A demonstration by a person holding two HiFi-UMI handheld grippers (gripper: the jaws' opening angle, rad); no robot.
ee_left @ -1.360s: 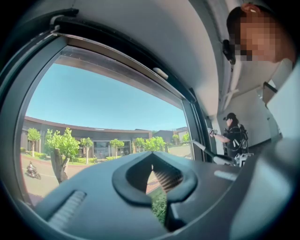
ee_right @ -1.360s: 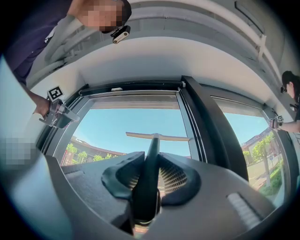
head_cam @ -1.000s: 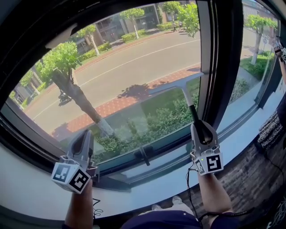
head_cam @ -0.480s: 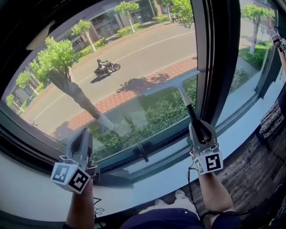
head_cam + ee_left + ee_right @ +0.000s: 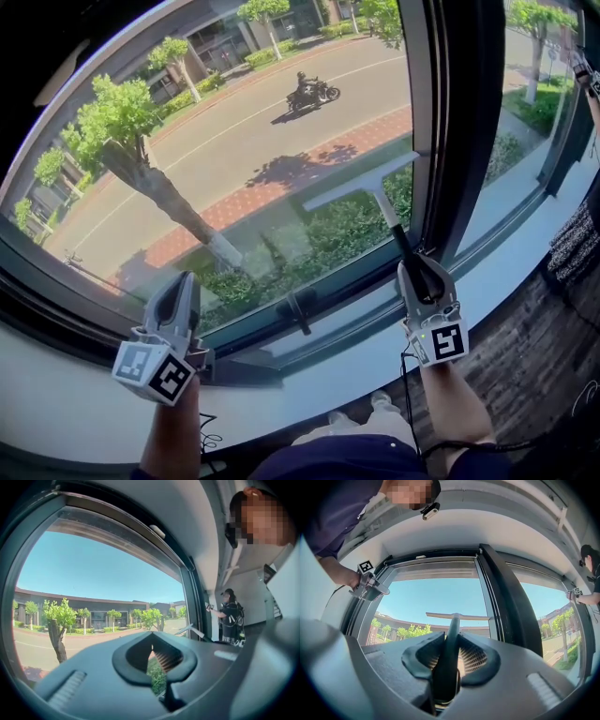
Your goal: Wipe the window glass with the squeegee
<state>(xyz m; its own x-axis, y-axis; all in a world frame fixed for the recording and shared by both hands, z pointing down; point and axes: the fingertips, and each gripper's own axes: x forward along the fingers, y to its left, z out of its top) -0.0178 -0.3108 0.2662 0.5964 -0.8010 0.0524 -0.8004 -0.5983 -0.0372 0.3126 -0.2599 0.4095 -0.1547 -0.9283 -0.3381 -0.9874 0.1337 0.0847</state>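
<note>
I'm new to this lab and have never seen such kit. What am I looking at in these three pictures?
There is no robot here. A person holds a grey two-jaw tool in each hand, each with a cube of square markers at the back. One picture comes from a camera on the person's head, looking down at a large window glass above a white sill; a motorcyclist rides by outside. The other two come from cameras riding on the tools, looking along their jaws. The right tool is shut on the dark handle of a T-shaped squeegee, whose pale blade seems to lie against the glass beside the dark frame post. The left tool is shut with nothing in it, near the lower frame. Blurred patches only hide faces.
</note>
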